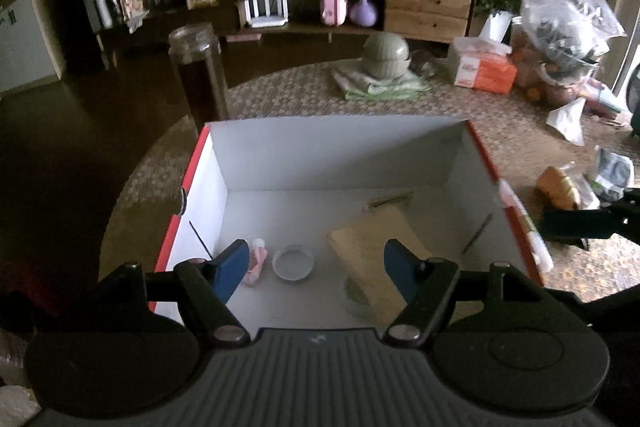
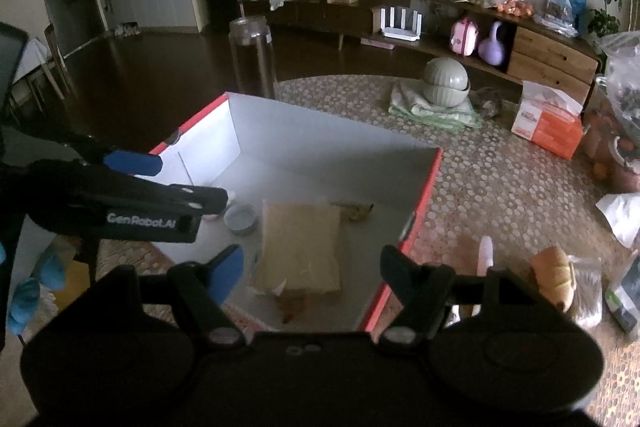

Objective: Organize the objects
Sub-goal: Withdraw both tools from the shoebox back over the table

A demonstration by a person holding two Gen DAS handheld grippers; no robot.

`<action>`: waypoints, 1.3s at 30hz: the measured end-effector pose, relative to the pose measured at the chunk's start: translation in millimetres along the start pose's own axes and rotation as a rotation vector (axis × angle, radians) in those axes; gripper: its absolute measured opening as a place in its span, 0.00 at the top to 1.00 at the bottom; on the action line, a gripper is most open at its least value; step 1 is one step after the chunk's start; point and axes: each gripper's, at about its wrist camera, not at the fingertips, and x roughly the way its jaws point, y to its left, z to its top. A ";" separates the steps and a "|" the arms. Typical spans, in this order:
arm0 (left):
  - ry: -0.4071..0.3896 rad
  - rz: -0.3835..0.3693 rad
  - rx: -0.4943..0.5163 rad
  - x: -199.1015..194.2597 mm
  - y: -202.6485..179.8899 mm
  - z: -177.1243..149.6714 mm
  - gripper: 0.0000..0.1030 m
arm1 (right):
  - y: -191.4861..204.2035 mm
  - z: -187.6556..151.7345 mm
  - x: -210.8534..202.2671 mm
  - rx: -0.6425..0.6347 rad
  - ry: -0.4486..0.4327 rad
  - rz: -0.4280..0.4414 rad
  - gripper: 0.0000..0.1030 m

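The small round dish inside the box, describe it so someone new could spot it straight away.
Find the red-edged white cardboard box on the woven table mat. On its floor, the small round grey shallow dish sits between a pink tube and a flat tan paper packet. It is the only round thing there.

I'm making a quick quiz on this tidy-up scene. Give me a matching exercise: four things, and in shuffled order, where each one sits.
Things:
1. small round dish
2. tan flat packet
3. orange tissue pack
4. green lidded bowl

Places:
A. on a folded cloth
B. on the table mat, right of the bowl
C. inside the box, left part of its floor
D. inside the box, middle to right

Pairs: 1-C, 2-D, 3-B, 4-A
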 end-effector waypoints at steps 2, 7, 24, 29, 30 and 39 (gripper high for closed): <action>-0.018 -0.012 -0.004 -10.7 -6.1 -3.8 0.26 | -2.4 -4.8 -8.5 0.007 -0.014 0.007 0.26; -0.058 -0.029 0.006 -32.6 -20.7 -13.1 0.21 | -9.4 -17.6 -31.5 0.024 -0.046 0.028 0.24; -0.087 -0.162 -0.011 -53.0 -72.9 -52.0 0.19 | -56.0 -89.4 -101.4 0.105 -0.167 0.028 0.01; -0.103 -0.200 -0.013 -54.8 -91.8 -60.0 0.03 | -75.7 -110.9 -116.8 0.135 -0.197 -0.005 0.00; -0.106 -0.206 -0.011 -55.1 -95.7 -61.5 0.03 | -80.8 -116.1 -120.5 0.145 -0.213 -0.024 0.00; -0.140 -0.270 -0.037 -47.0 -135.2 -79.7 0.00 | -123.0 -151.7 -139.5 0.213 -0.281 -0.166 0.00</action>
